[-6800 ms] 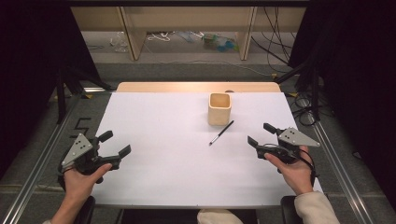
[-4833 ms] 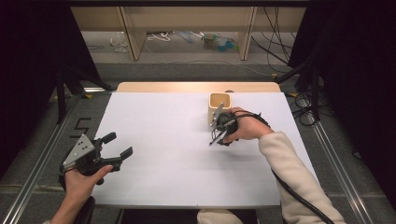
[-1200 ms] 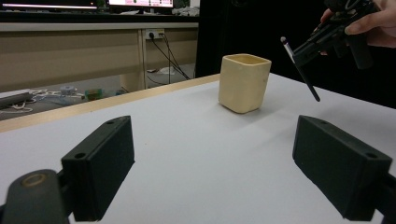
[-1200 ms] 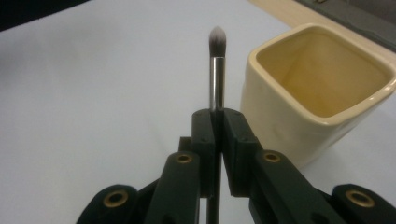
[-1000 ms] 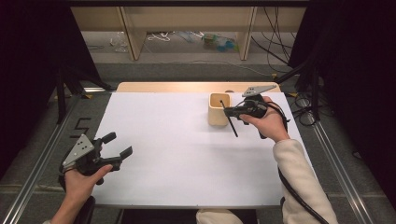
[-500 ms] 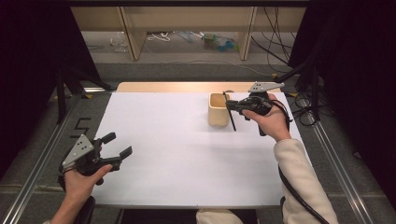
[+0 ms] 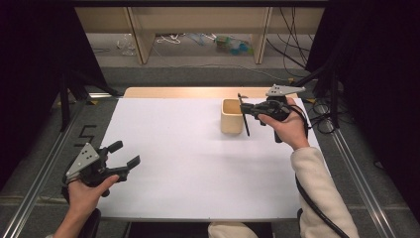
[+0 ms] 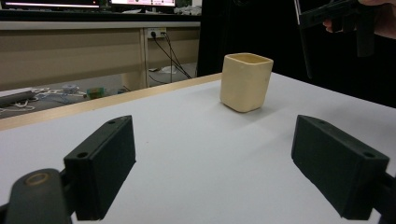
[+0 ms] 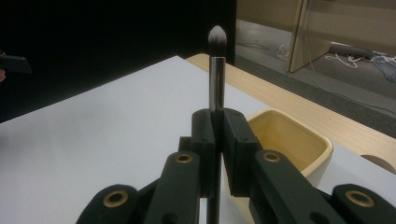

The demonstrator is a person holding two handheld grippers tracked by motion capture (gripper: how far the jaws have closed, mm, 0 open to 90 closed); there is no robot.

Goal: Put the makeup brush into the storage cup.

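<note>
A cream square cup (image 7: 232, 115) (image 8: 246, 81) (image 9: 292, 140) stands on the white table (image 7: 188, 163), toward its far right. My right gripper (image 7: 247, 109) (image 9: 217, 128) hovers just right of the cup's rim, shut on a thin black makeup brush (image 7: 243, 115) (image 9: 216, 79). The brush stands nearly upright, bristle tip up, its lower end hanging beside the cup's right wall. My left gripper (image 7: 125, 154) (image 8: 212, 172) rests at the table's near left edge, open, with nothing between its fingers; the cup lies far ahead of it.
A wooden strip (image 7: 198, 92) runs along the table's far edge. Wooden shelf legs (image 7: 141, 39) and loose cables (image 7: 292, 39) lie on the floor behind. Metal rails (image 7: 356, 173) flank the table.
The right gripper has carried the brush up and left toward the cup, turning it more upright. The left gripper has stayed put.
</note>
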